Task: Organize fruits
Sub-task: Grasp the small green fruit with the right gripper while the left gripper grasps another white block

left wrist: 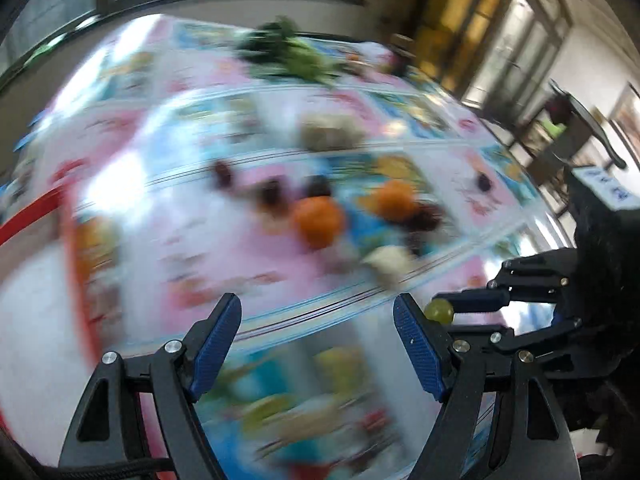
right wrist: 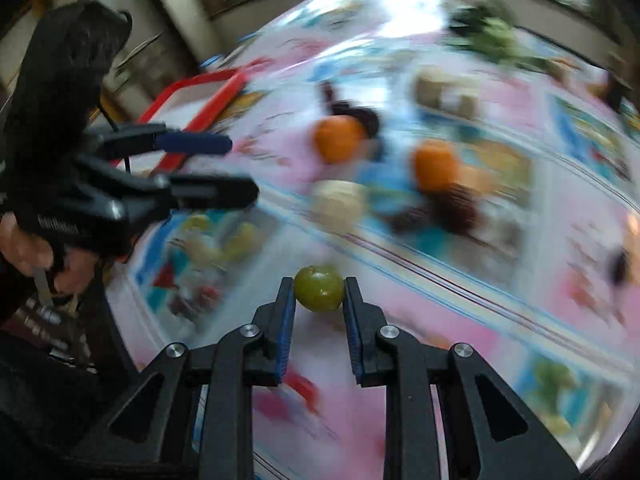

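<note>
Motion-blurred tablecloth [left wrist: 208, 240], oranges [left wrist: 318, 222] and dark fruits [right wrist: 456, 204]; red tray [left wrist: 24, 220] cut off at the edge.

black linkage claw [right wrist: 319, 294], blue ribbed pads [right wrist: 286, 328], silver screws, braided black cable [left wrist: 112, 466]

Right gripper [right wrist: 319, 294] fingers [right wrist: 286, 312] clamp green fruit [right wrist: 319, 288] above tablecloth [right wrist: 500, 300].

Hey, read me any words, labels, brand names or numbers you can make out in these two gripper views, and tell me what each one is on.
No text can be read for certain.
White lettering on the black body of the left gripper, right wrist view: blurred, unreadable.
Blue marks on the white tag atop the right gripper, left wrist view: unreadable.
Red print on the pink and blue patterned tablecloth: motion-blurred, unreadable.
</note>
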